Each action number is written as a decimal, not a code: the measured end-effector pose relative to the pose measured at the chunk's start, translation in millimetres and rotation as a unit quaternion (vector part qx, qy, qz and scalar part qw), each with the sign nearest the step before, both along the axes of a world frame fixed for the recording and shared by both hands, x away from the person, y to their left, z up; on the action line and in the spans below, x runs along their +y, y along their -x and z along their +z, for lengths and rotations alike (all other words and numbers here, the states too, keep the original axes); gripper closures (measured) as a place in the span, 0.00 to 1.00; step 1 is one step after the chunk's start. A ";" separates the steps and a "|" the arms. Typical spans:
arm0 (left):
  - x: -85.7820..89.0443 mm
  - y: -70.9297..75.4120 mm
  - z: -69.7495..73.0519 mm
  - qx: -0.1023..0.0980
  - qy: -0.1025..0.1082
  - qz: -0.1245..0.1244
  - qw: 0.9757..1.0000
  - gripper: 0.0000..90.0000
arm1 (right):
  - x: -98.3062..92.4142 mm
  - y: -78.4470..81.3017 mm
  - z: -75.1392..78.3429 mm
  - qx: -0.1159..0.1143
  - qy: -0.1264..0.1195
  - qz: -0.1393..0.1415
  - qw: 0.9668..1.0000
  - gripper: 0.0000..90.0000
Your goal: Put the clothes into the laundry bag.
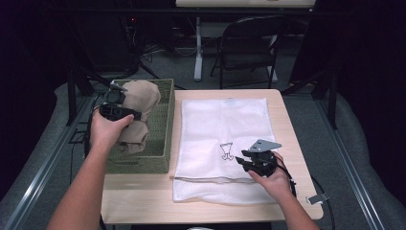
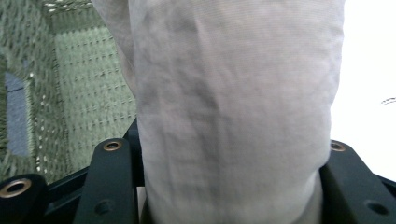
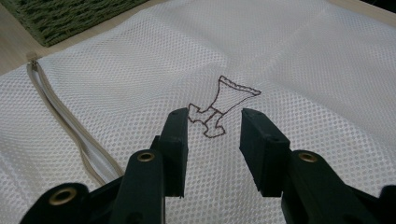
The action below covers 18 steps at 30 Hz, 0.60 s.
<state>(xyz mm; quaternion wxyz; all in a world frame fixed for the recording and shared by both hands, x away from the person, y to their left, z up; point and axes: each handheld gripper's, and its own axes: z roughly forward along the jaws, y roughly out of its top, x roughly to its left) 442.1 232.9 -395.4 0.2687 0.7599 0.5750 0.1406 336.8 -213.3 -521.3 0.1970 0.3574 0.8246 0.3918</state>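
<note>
1. Left forearm enters from the bottom edge of the high view; left hand [image 1: 106,128] grips the left gripper [image 1: 116,106] over the basket.
2. Left gripper: jaws clamped on a beige cloth [image 1: 138,115]. In the left gripper view the cloth [image 2: 233,112] sits bunched between the two black jaws, pressed on both sides.
3. Cloth is lifted partly above the green woven basket [image 1: 160,124]; its lower part is inside the basket. Basket weave shows behind the cloth in the left gripper view [image 2: 79,79].
4. Basket stands at the left end of the desk [image 1: 143,201], just beside the bag's left edge.
5. White mesh laundry bag [image 1: 225,129] lies flat on the middle of the desk. Small outlined emblem [image 1: 226,151] on it; zipper [image 1: 210,179] runs along the near edge.
6. Right gripper [image 1: 245,160], held in the right hand [image 1: 274,179], is low over the bag near the emblem. Jaws apart, nothing between them.
7. Right gripper view: emblem [image 3: 223,105] lies just beyond the jaw tips; zipper [image 3: 70,123] runs at left. Touching the mesh or not: cannot tell.
8. Folding chair [image 1: 249,48] stands on the floor beyond the desk.
</note>
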 end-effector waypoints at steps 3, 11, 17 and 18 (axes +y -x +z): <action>-3.2 3.7 2.9 -0.007 0.009 -0.006 1.000 0.52 | 0.1 1.7 -0.3 -0.004 -0.002 0.001 1.000 0.69; -16.0 14.7 14.7 -0.033 0.025 -0.038 0.998 0.52 | -5.9 5.4 -1.2 -0.010 -0.001 -0.014 1.000 0.71; -28.7 22.9 26.2 -0.050 0.041 -0.067 0.996 0.52 | -10.7 9.0 -0.5 -0.007 -0.021 -0.014 1.000 0.71; -30.7 24.2 27.6 -0.053 0.045 -0.071 0.995 0.52 | -10.8 9.6 -1.0 -0.007 -0.024 -0.015 1.000 0.71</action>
